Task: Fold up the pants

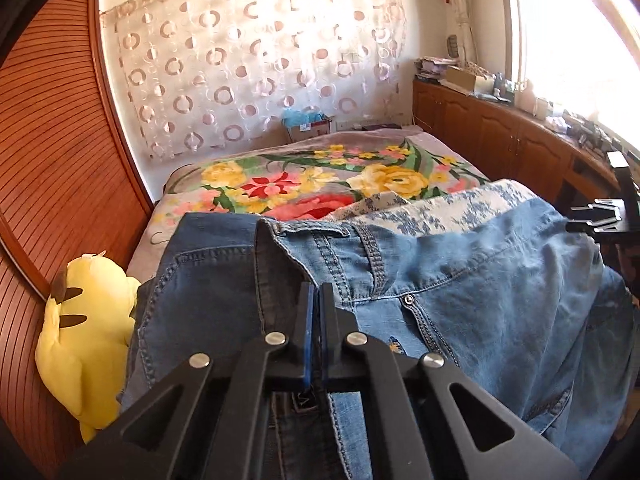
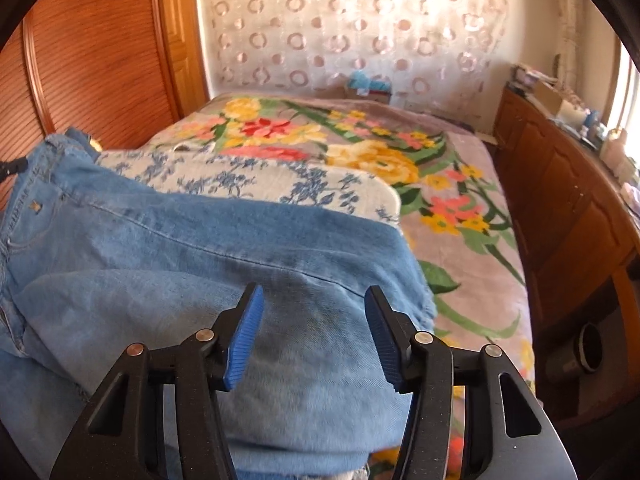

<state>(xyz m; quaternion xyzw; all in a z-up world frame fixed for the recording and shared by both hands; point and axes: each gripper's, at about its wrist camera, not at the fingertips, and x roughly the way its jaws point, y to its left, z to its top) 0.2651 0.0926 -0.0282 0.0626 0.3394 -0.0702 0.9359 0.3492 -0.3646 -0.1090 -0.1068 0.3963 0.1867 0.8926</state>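
Light blue denim pants (image 1: 460, 280) lie spread across the near end of the bed, waistband and belt loops toward the far side. My left gripper (image 1: 316, 292) is shut, its blue pads pinching a fold of denim near the fly seam. The right wrist view shows a pant leg (image 2: 200, 248) stretching out leftward. Above it my right gripper (image 2: 314, 300) stands open, blue pads wide apart, cloth below them but not pinched. That gripper's tips (image 1: 596, 216) also show at the right edge of the left wrist view.
A floral blanket (image 2: 460, 184) covers the bed, and a blue-and-white patterned cloth (image 2: 260, 180) lies beyond the pants. A yellow plush toy (image 1: 88, 320) sits by the wooden wardrobe (image 1: 52, 160). Wooden cabinets (image 2: 568, 208) line the right side, with a dark cup (image 2: 584, 352) below them.
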